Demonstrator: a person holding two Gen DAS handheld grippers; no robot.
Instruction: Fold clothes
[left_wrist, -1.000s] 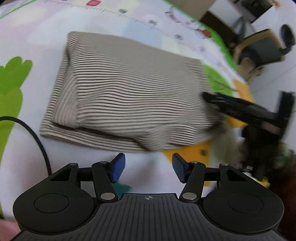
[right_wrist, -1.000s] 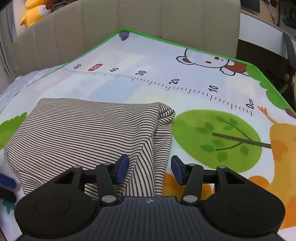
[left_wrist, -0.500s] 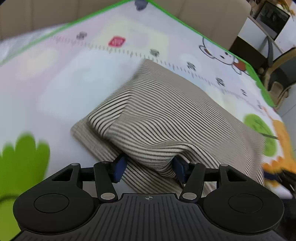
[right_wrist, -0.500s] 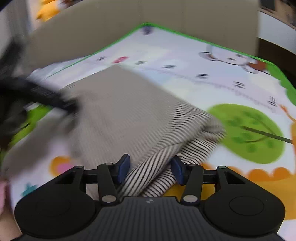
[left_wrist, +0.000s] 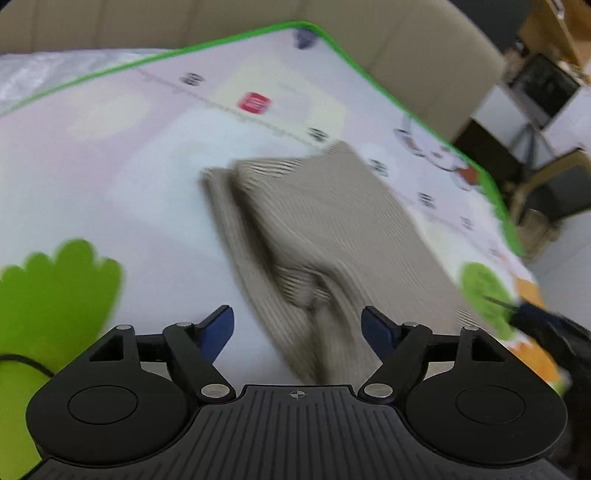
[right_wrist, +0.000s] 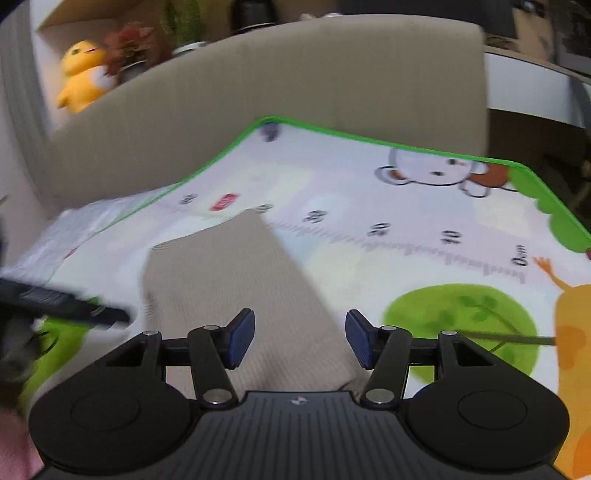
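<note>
Broadly, each line below covered one part of the scene.
Garment: a folded striped garment (left_wrist: 325, 236) lay on the play mat (left_wrist: 110, 177), a brown-and-cream bundle running from the mat's middle toward 6 o'clock in the left wrist view; its stripes were blurred.
Containers: no box or basket appeared; the mat bore only the garment.
Left gripper (left_wrist: 297, 326): angled down over the garment's near end, its jaws opening, the blue pads (left_wrist: 218, 328) standing well apart and clear of the cloth, which lay below the gap.
Right gripper (right_wrist: 300, 338): tilted down over the garment (right_wrist: 236, 288) at 6 o'clock, jaws opening, pads parted and not pressing the fabric seen between them.
Left view only: a rumpled fold near the garment's lower edge, a green leaf print (left_wrist: 55, 291) at 8 o'clock, a chair (left_wrist: 550, 192) at 3 o'clock, and the right gripper's dark tip at 4 o'clock.
Right view only: a beige headboard (right_wrist: 295, 85) at 12 o'clock, a yellow plush toy (right_wrist: 83, 75) at 10 o'clock, a printed ruler (right_wrist: 406, 243) and a cartoon bear (right_wrist: 436, 171) at 1 o'clock, a green tree print (right_wrist: 461, 321) at 3 o'clock, and the left gripper's blurred finger at 9 o'clock.
</note>
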